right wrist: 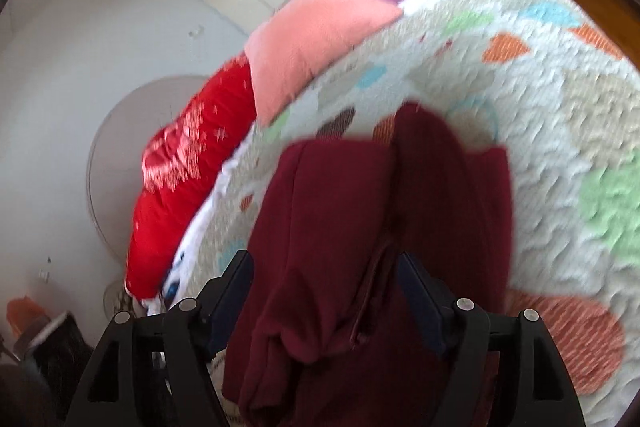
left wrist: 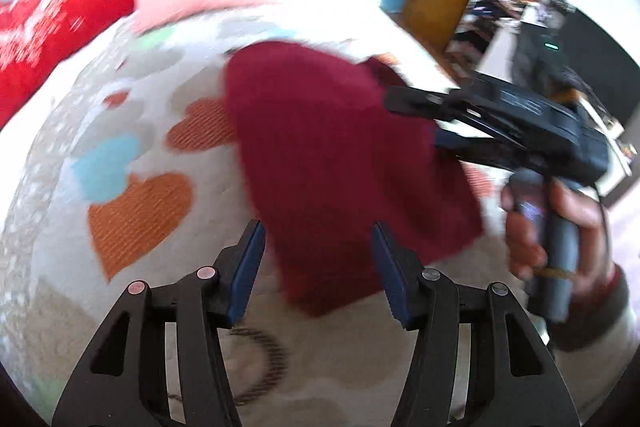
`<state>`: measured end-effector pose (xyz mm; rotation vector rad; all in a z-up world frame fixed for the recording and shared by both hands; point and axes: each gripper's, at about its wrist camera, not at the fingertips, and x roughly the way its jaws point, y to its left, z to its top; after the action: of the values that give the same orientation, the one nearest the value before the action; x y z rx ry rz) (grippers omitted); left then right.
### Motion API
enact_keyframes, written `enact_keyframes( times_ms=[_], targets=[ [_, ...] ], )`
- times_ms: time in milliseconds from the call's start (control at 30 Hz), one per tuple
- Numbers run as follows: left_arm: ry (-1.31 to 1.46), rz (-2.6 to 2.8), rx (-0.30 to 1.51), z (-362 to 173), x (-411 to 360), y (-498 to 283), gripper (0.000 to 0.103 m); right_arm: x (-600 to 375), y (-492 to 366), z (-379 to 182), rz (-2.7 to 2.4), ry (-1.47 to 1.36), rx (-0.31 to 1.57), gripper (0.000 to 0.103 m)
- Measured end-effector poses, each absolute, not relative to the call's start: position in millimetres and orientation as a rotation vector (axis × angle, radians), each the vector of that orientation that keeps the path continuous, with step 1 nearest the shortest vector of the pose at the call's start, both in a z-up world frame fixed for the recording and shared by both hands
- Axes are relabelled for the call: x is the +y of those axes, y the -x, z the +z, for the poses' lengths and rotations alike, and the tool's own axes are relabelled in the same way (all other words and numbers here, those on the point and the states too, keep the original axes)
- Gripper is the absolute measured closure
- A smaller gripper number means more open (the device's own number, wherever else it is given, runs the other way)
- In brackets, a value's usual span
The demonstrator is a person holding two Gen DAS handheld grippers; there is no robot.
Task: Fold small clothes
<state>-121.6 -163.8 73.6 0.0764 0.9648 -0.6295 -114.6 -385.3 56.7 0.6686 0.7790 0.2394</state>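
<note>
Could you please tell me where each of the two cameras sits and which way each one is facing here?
Left wrist: sits on the left tongs, looking along their open fingers at the maroon garment on the heart-patterned blanket; the right tongs and right hand show too.
Right wrist: sits on the right tongs, looking over the garment bunched between the fingers, toward the red pillow and pink pillow.
Shared: garment, blanket, both pillows.

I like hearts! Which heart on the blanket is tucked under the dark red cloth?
The smaller orange heart: the maroon cloth covers its right edge. The bigger orange heart and blue heart lie fully uncovered.
</note>
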Motion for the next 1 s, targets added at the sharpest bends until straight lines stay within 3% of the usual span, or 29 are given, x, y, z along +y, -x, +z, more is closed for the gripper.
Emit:
enact_keyframes(
  times_ms=[100,167,200,267,367,533,733,867,1000],
  targets=[
    [-0.033,-0.61,1.012,57,-159,108,0.048,-364,112,45,0.216,-0.617,0.807,0.025],
    [-0.014,-0.608,1.022,55,-155,106,0.048,-352,108,40,0.216,-0.571,0.809,0.027],
    [-0.014,-0.609,1.017,57,-157,106,0.048,-344,105,40,0.212,-0.53,0.808,0.046],
    [-0.02,-0.618,0.998,66,-159,113,0.048,-338,103,41,0.196,-0.451,0.801,0.071],
    [-0.017,-0.627,0.955,82,-165,118,0.048,-337,116,66,0.198,-0.364,0.728,0.077],
    [-0.03,-0.648,0.963,78,-182,114,0.048,-358,139,92,0.128,-0.281,0.679,0.077],
    [-0.099,-0.654,1.005,61,-202,117,0.048,-395,131,40,-0.045,-0.27,0.81,0.076],
    [-0.131,-0.61,0.955,69,-205,111,0.048,-408,147,64,-0.08,-0.325,0.734,0.054],
    [-0.136,-0.588,0.941,63,-216,99,0.048,-402,151,100,-0.012,-0.321,0.632,0.054]
  ],
)
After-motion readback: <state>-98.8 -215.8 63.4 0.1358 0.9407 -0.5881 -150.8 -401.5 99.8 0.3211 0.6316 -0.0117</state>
